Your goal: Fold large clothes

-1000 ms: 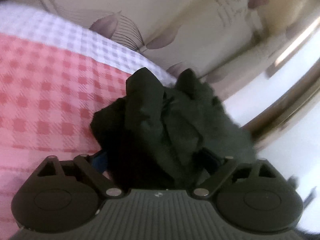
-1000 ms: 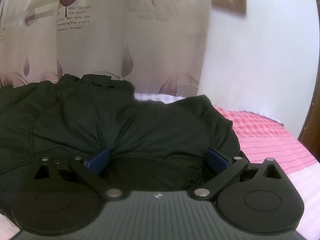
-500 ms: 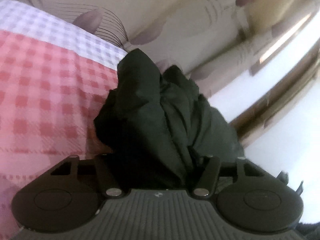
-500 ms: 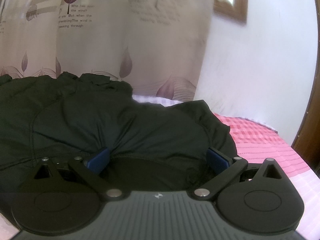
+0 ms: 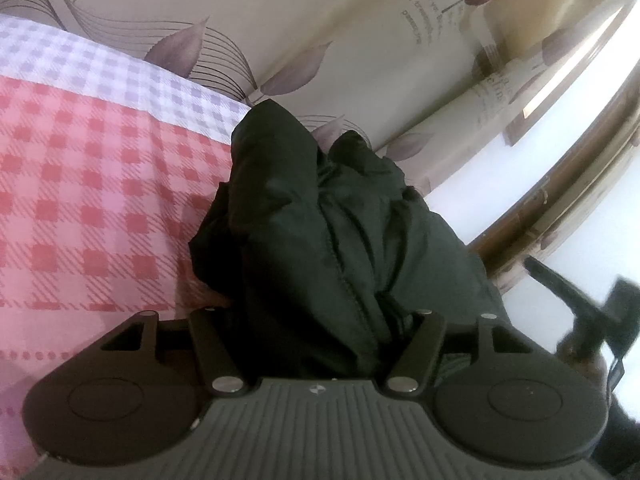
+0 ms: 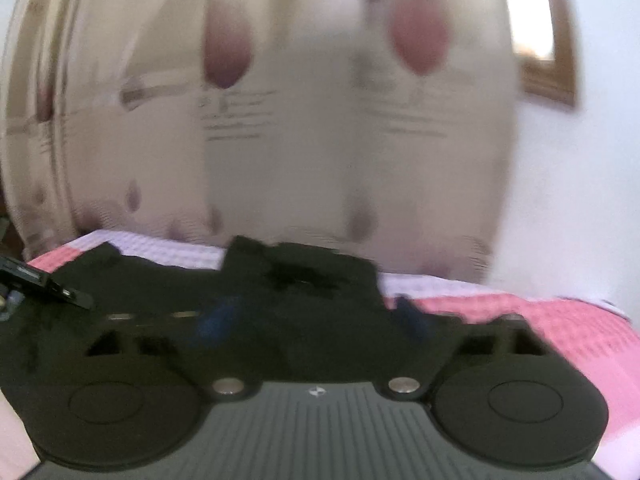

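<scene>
A large black garment [image 5: 320,232] lies bunched on a bed with a pink and white checked sheet [image 5: 88,208]. My left gripper [image 5: 316,320] is shut on a thick fold of the garment, which hides its fingertips. In the right wrist view, which is blurred by motion, the garment [image 6: 280,292] lies flatter across the bed, and my right gripper [image 6: 316,320] stands partly open around a fold of it, the blue pads [image 6: 212,320] apart. The left gripper's body [image 6: 36,280] shows at the left edge there.
A leaf-patterned curtain [image 5: 360,40] hangs behind the bed. A white wall and a wooden frame [image 5: 560,184] stand at the right. The checked sheet [image 6: 560,332] extends to the right of the garment. The right gripper's body [image 5: 592,312] shows at the right edge.
My left gripper has closed from open onto the garment fold. My right gripper has swung fast, its view now blurred, and its jaws have narrowed; the garment looks flatter and lower in its view.
</scene>
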Motion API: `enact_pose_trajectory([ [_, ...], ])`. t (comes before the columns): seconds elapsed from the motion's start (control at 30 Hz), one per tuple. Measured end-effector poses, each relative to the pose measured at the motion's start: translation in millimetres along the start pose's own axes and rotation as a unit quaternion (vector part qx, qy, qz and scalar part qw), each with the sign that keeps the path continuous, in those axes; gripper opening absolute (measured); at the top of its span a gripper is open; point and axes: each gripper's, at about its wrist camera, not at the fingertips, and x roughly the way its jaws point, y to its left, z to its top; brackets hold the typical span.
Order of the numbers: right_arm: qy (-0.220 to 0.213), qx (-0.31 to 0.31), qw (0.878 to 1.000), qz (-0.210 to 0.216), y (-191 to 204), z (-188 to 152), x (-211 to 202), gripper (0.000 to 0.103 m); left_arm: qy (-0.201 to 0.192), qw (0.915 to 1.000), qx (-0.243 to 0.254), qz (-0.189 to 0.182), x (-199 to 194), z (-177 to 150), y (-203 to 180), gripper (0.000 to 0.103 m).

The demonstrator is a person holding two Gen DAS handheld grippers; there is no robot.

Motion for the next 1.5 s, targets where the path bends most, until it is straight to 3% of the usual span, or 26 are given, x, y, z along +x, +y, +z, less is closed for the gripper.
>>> enact_pose_trajectory([
  [0.17,0.079,-0.054,0.995,0.009,24.9,7.6,83.3,0.038,0.003,1.0000,-0.005,-0.008,1.1,1.4,3.6,0.068],
  [0.27,0.133,-0.082,0.988,0.008,35.0,-17.1,128.7,0.037,0.005,0.9998,0.012,-0.014,2.8,1.9,-0.8,0.082],
  [0.4,0.115,-0.098,0.989,0.006,42.7,-37.6,140.2,0.037,0.018,0.9986,0.048,-0.012,9.5,2.9,-13.5,0.102],
  [0.57,0.087,-0.096,0.992,0.007,40.9,-47.7,132.7,0.037,0.026,0.9964,0.078,0.018,16.4,2.2,-27.7,0.103],
  [0.77,0.076,-0.094,0.993,0.005,40.2,-47.5,133.0,0.037,0.037,0.9840,0.145,0.097,26.3,-2.4,-55.0,0.095],
  [0.97,0.068,-0.096,0.993,-0.005,41.6,-49.0,133.4,0.039,0.045,0.9630,0.207,0.167,30.4,-5.7,-82.1,0.091],
  [1.17,0.064,-0.097,0.993,-0.011,42.6,-49.4,131.2,0.041,0.053,0.9447,0.247,0.209,36.2,-10.4,-96.4,0.087],
  [1.4,0.060,-0.095,0.994,-0.014,42.2,-50.5,129.8,0.043,0.061,0.9335,0.261,0.238,42.3,-11.5,-111.5,0.078],
  [1.43,0.060,-0.094,0.994,-0.013,41.7,-50.4,129.6,0.043,0.062,0.9339,0.260,0.238,41.5,-11.2,-113.3,0.076],
  [1.5,0.059,-0.091,0.994,-0.013,40.9,-50.3,129.5,0.044,0.061,0.9415,0.239,0.230,37.3,-7.3,-113.1,0.061],
])
